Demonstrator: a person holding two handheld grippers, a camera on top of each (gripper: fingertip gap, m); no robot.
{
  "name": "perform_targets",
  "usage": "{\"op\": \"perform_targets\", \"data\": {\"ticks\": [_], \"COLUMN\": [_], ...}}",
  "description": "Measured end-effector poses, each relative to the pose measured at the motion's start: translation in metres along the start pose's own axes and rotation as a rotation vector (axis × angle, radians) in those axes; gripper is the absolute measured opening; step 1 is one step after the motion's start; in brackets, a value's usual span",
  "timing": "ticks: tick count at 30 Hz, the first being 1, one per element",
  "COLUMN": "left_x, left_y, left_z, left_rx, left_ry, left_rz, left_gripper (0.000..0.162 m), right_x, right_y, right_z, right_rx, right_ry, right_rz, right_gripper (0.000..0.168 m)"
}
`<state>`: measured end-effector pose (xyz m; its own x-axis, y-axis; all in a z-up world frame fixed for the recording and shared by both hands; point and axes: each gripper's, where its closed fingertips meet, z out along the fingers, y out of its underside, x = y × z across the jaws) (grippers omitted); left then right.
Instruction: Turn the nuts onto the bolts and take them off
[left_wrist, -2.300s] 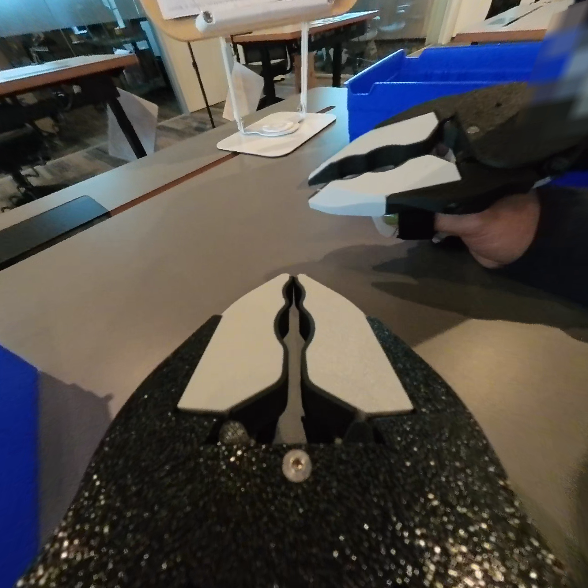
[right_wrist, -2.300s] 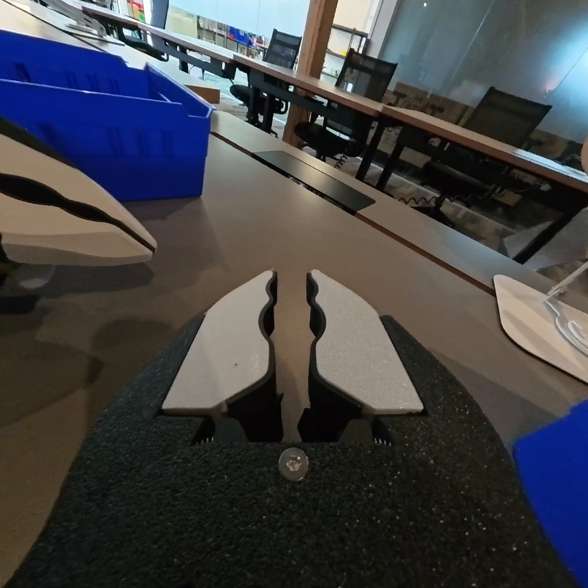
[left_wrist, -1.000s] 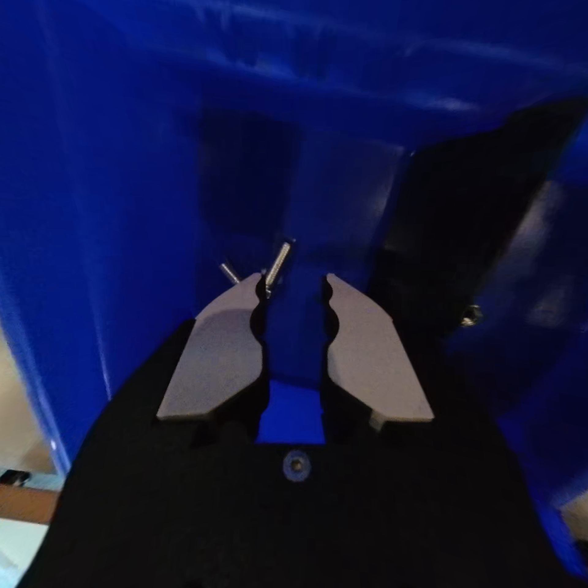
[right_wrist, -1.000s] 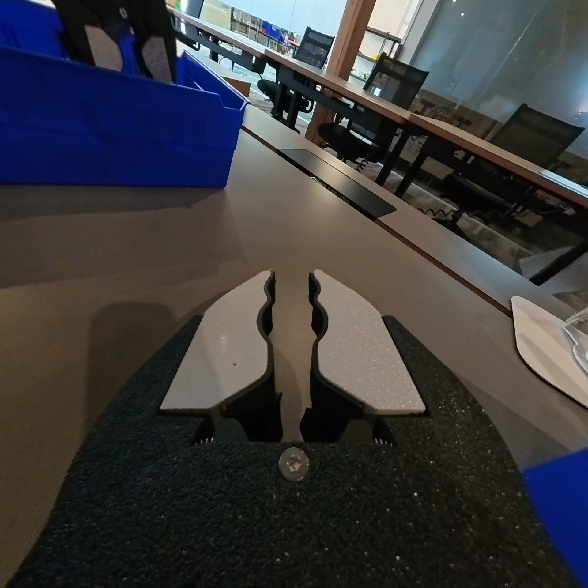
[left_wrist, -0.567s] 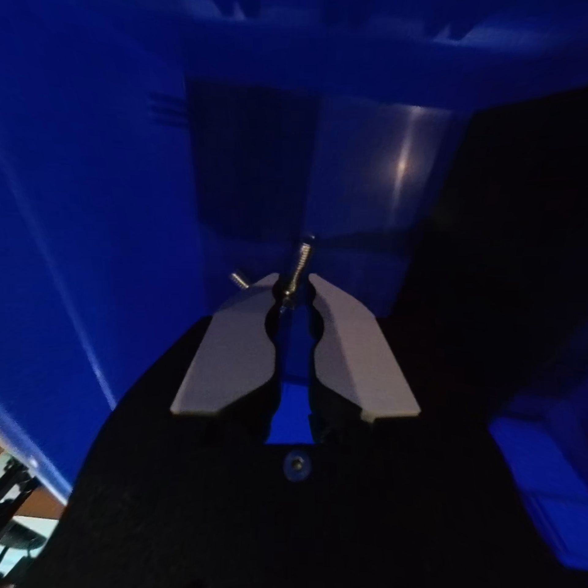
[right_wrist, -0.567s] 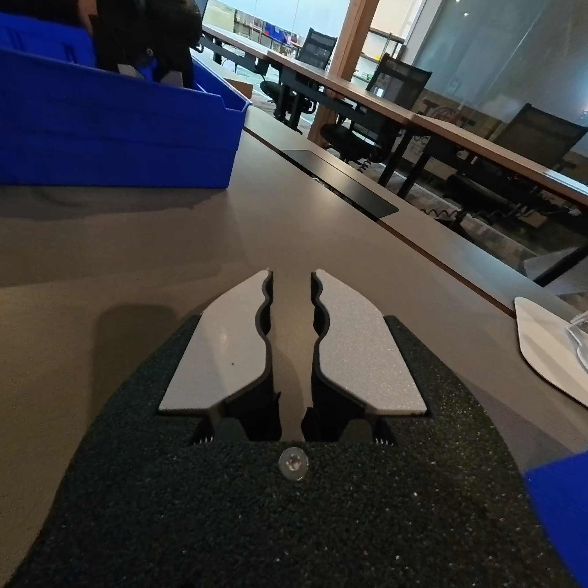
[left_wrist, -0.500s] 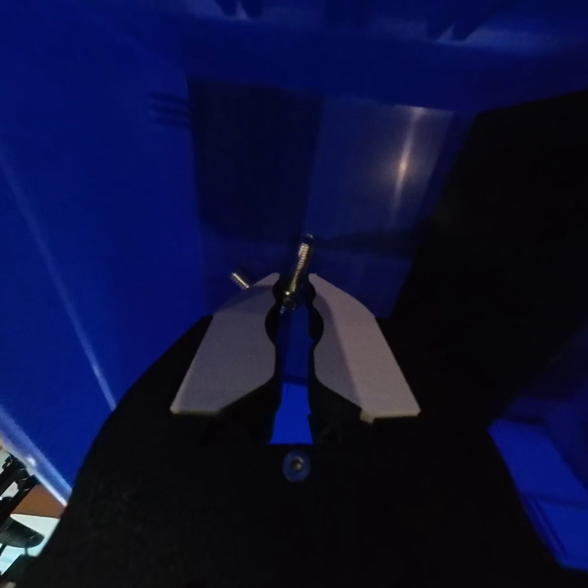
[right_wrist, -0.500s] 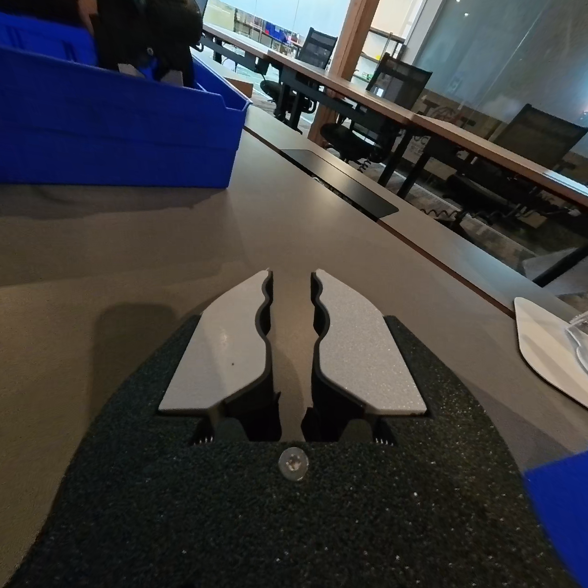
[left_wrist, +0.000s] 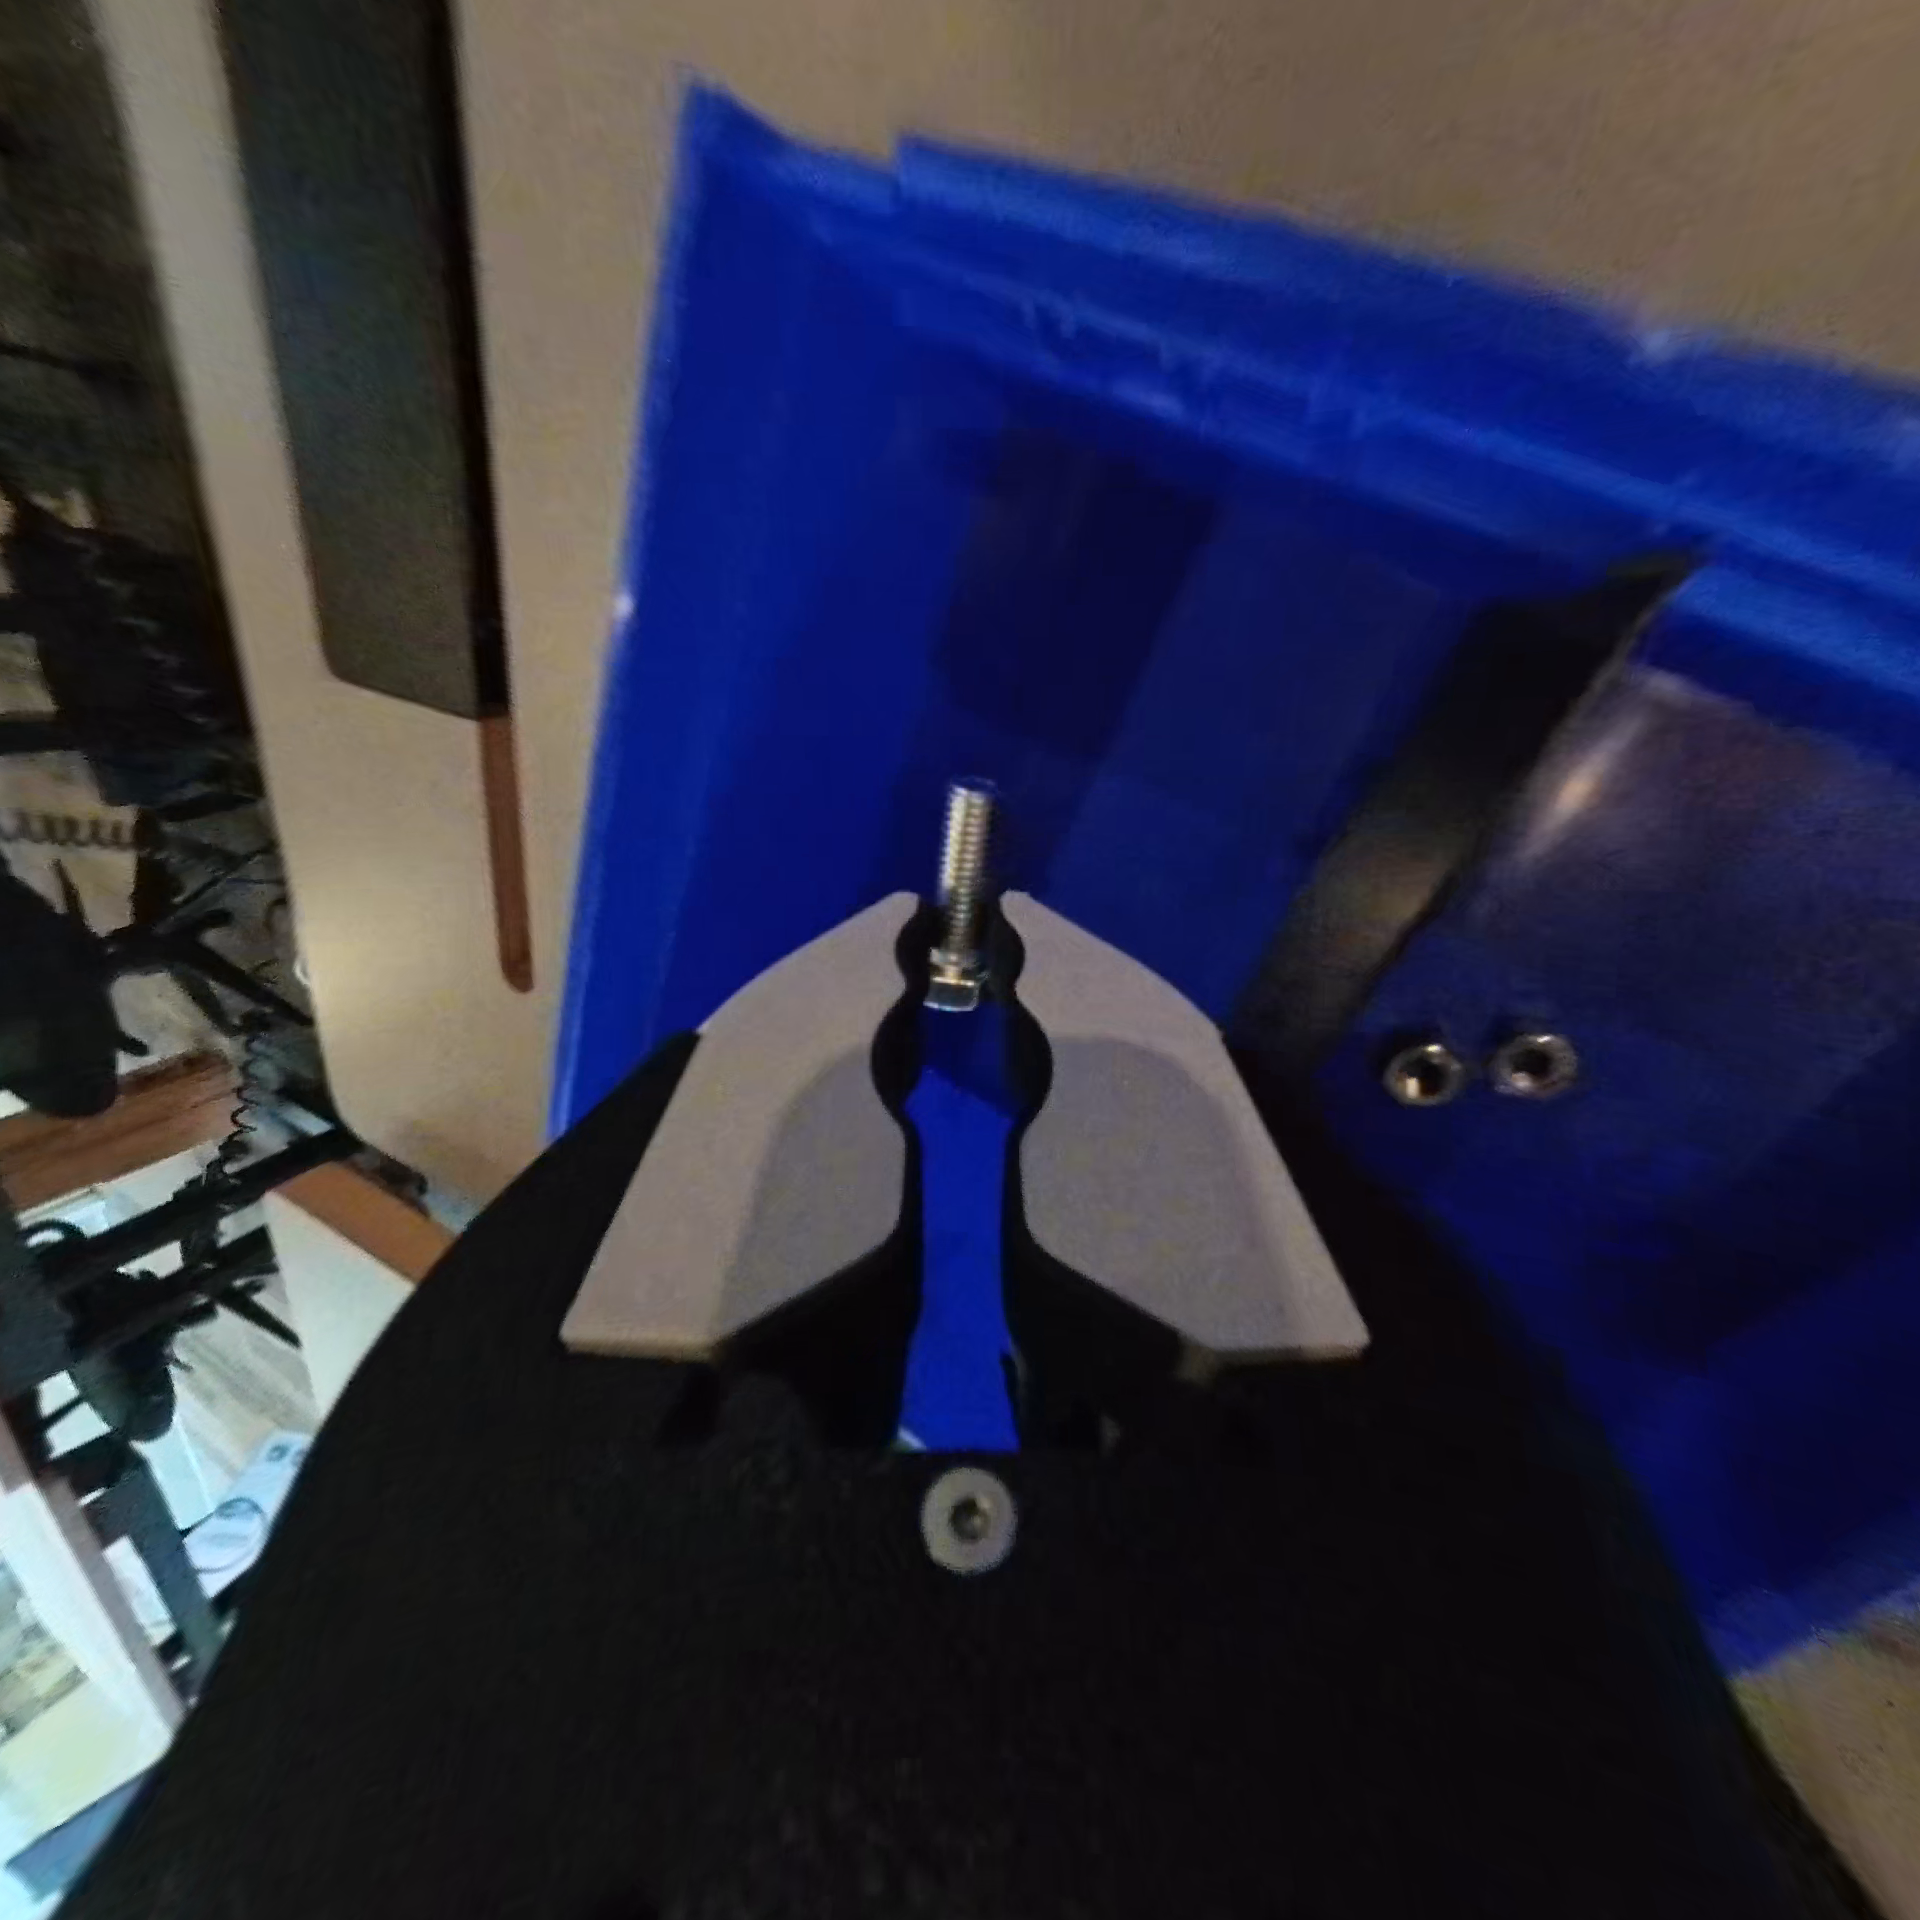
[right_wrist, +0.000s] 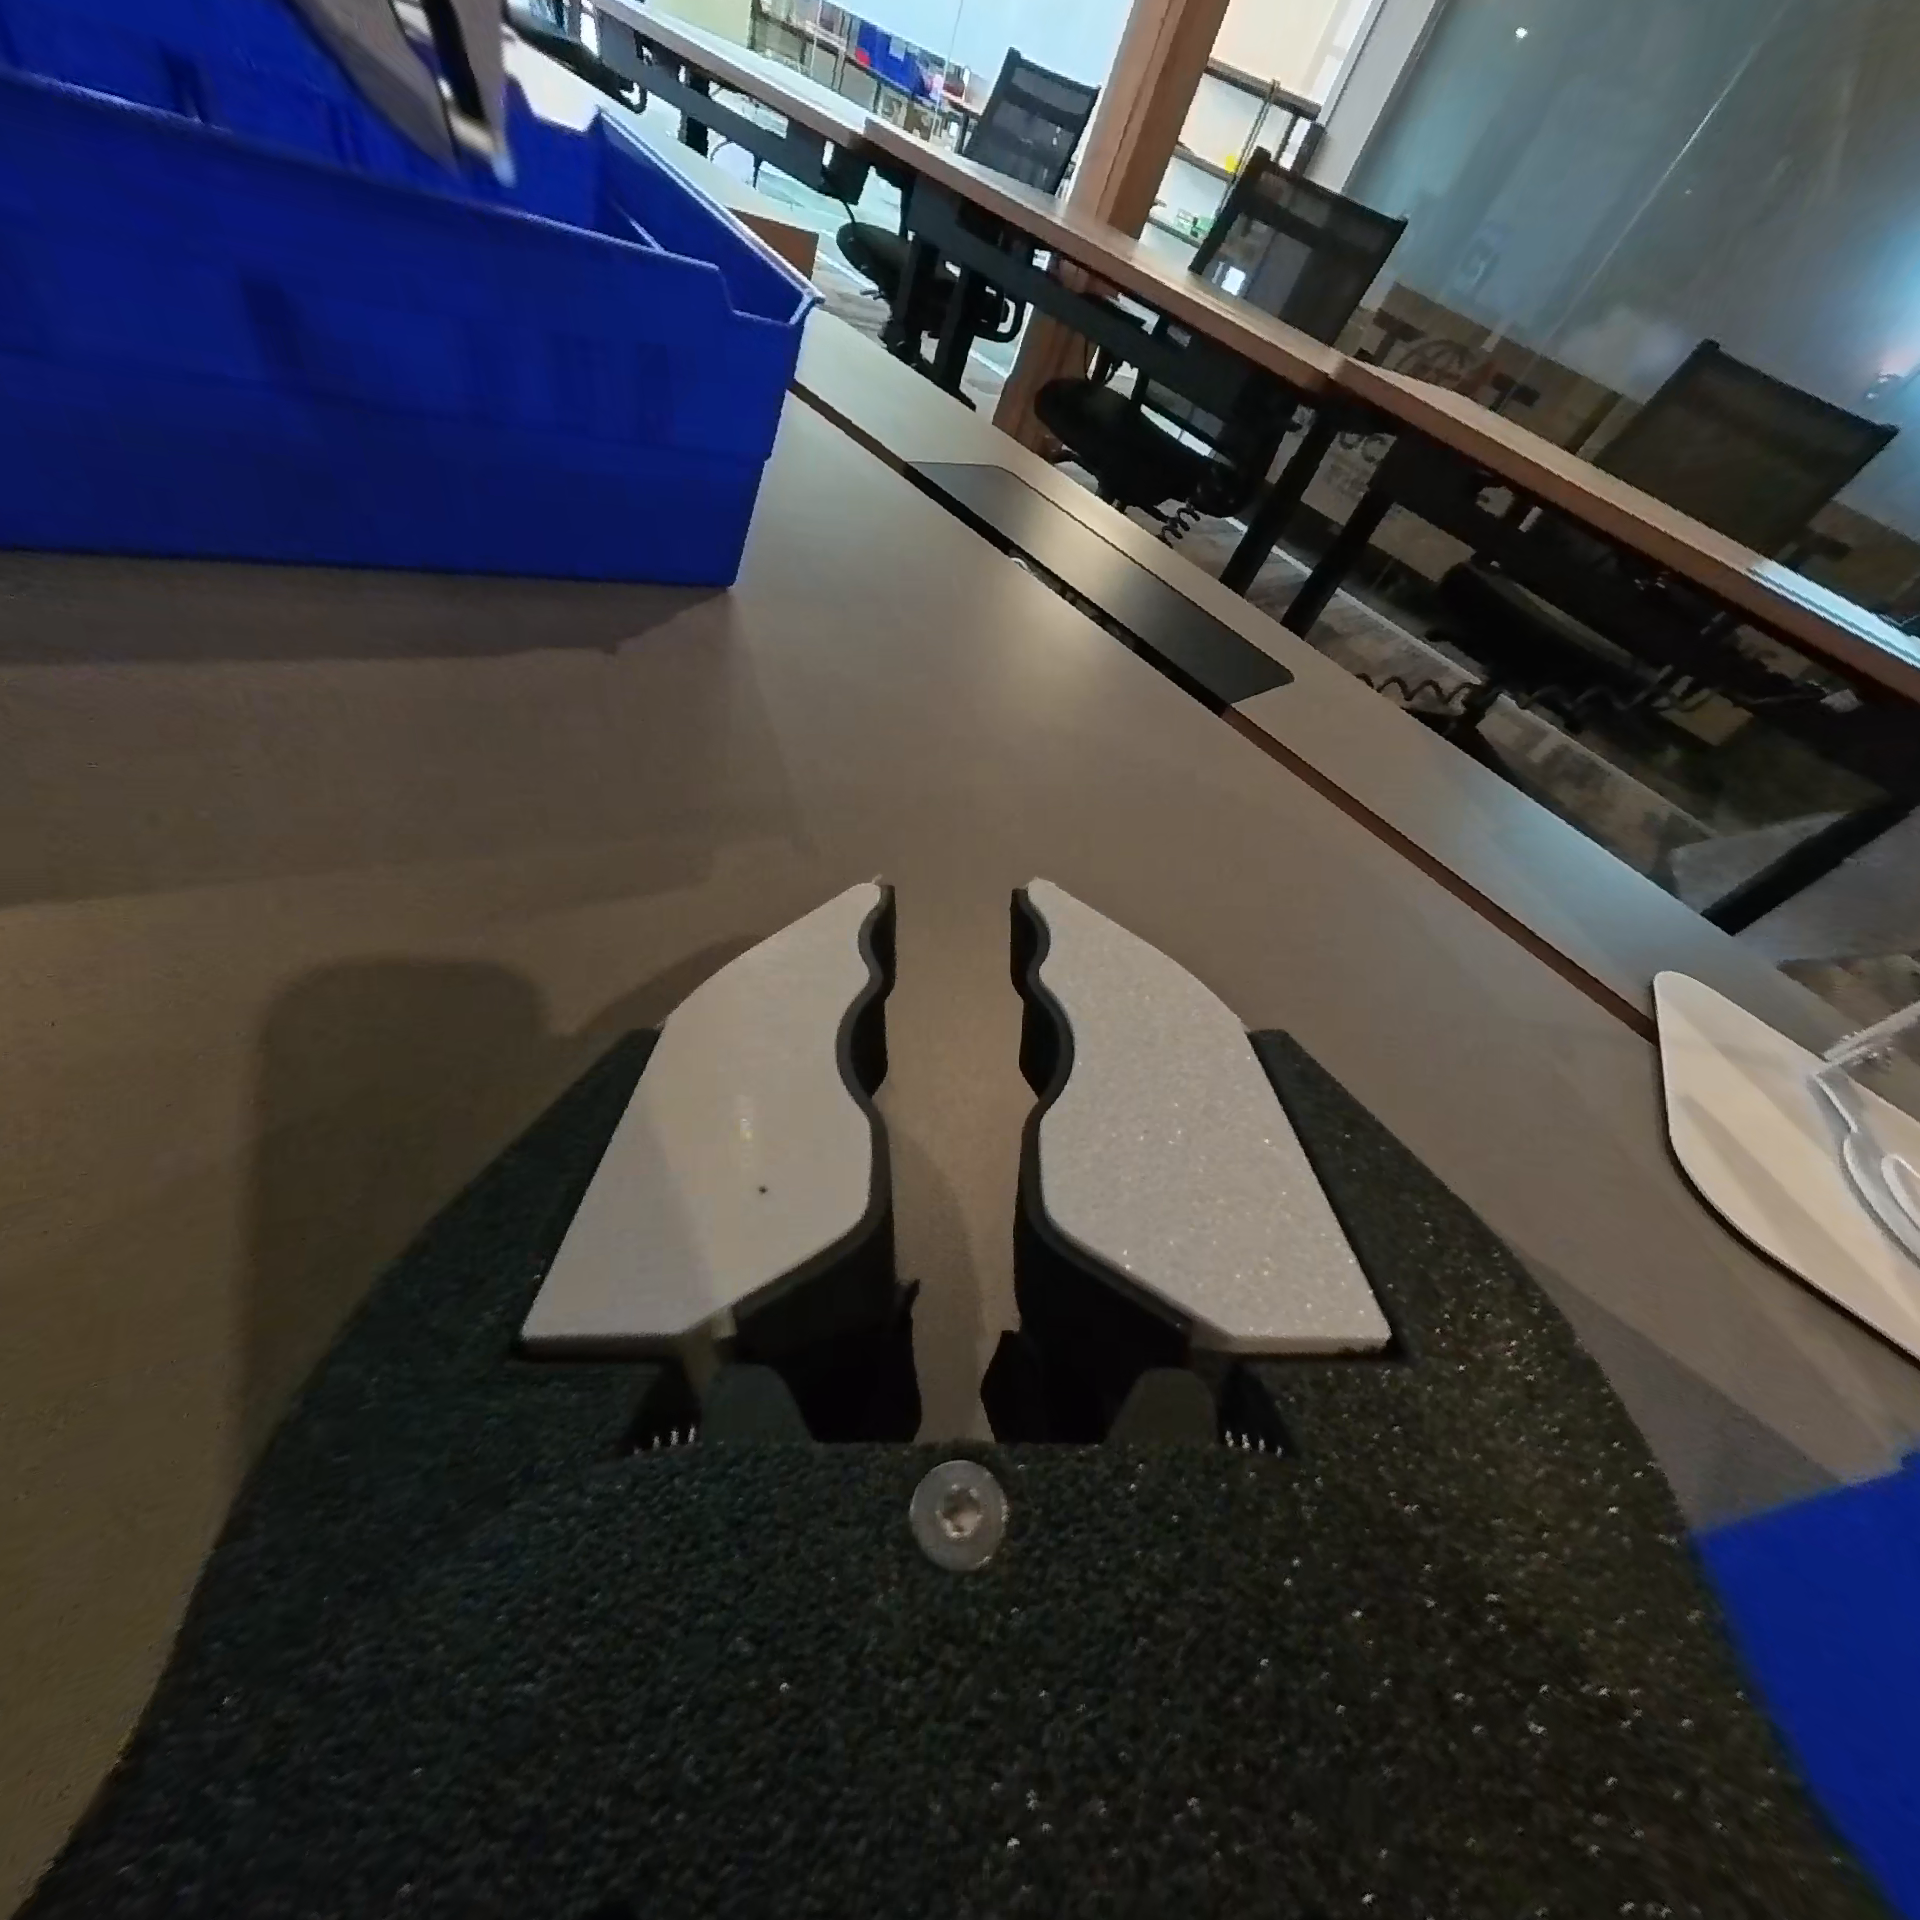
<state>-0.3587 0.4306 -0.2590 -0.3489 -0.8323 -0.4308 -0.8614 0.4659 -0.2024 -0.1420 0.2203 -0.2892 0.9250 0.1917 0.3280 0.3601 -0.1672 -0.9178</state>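
My left gripper (left_wrist: 961, 920) is shut on a silver bolt (left_wrist: 964, 842) near its head, the threaded end pointing forward, held above a blue bin (left_wrist: 1299, 436). Two silver nuts (left_wrist: 1475, 1070) lie on the floor of the bin's right compartment, past a black divider (left_wrist: 1382, 862). My right gripper (right_wrist: 945, 904) is open and empty, low over the grey-brown table (right_wrist: 416, 779). In the right wrist view the blue bin (right_wrist: 364, 353) stands at the far left, and the left gripper (right_wrist: 468, 83) shows blurred above it.
A black cable hatch (right_wrist: 1112, 561) is set into the table ahead of the right gripper. A white sheet with clear plastic (right_wrist: 1787, 1122) lies at the right edge. A blue corner (right_wrist: 1829, 1642) shows at lower right. Office chairs and desks stand beyond the table. Tip to tip, the grippers are about 30 centimetres apart.
My left gripper closed on the bolt inside the bin and lifted it up out of the bin. The right gripper stayed almost still.
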Motion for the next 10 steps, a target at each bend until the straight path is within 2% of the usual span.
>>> {"op": "perform_targets", "data": {"ticks": [4,7,10], "left_x": [0.008,0.022,0.056], "left_y": [-0.026,-0.042,-0.081], "left_z": [-0.040,-0.063,-0.077], "left_rx": [0.072,0.051,0.151], "left_ry": [-0.079,-0.118,-0.073], "left_rz": [-0.100,-0.253,-0.367], "left_gripper": [0.010,0.010,0.010], "right_x": [-0.001,-0.001,-0.001], "right_y": [0.001,0.000,-0.002], "right_z": [0.001,0.001,-0.001], "right_rx": [-0.005,-0.001,0.016], "right_ry": [0.000,-0.001,0.002], "right_rz": [-0.009,-0.017,-0.018], "right_gripper": [0.020,0.020,0.020]}}
